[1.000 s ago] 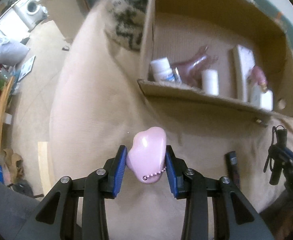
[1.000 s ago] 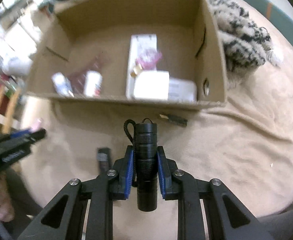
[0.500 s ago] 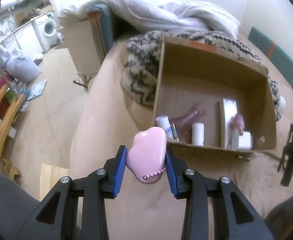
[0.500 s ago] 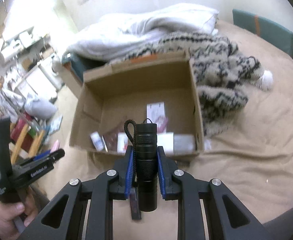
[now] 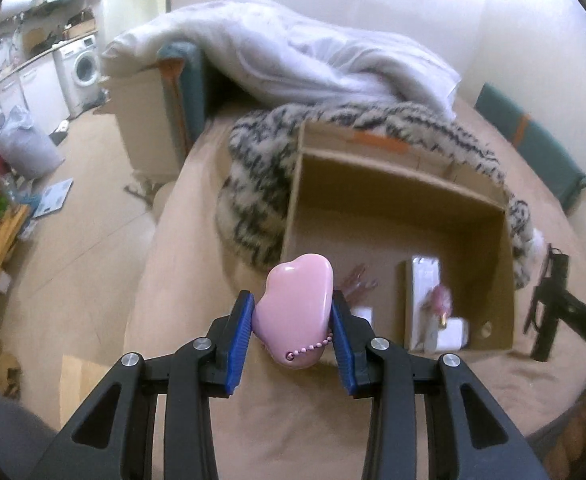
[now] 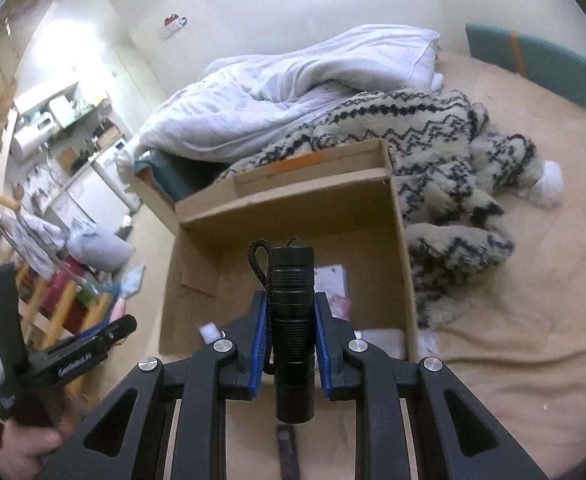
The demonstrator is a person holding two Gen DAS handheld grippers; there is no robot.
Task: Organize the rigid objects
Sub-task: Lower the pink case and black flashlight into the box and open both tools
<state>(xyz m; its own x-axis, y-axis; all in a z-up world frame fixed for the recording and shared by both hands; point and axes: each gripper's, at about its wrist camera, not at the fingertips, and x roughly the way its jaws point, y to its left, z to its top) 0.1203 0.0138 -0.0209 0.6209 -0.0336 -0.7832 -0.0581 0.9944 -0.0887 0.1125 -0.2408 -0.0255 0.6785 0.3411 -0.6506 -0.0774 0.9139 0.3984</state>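
Gripping a pink charm (image 5: 295,312) across its broad middle, the left gripper (image 5: 293,320) is held above the near left corner of the cardboard box (image 5: 397,184), which sits on the tan bedspread (image 5: 181,240). The charm is smooth, glossy and rounded, so it is judged to be hard, light and rather slippery; a hold on the widest part, as shown, is the safest, since the tapered end could squirt out from between the blue pads (image 5: 240,340). A thin bead chain (image 5: 311,349) hangs across its lower end and could snag on a box edge.

In the right wrist view, a black torch (image 6: 293,328) is clamped upright between the closed jaws of the right gripper (image 6: 289,344), over the near wall of the box. It is ribbed and cylindrical and is judged to be stiff, fairly dense and not fragile; the ribbing gives good purchase, and a hold near mid-length keeps it from tipping. Its wrist cord (image 6: 261,264) loops loosely at the top.

Several small items are already seen lying in the box. A dark slim object (image 6: 287,452) lies on the bedspread below the torch.
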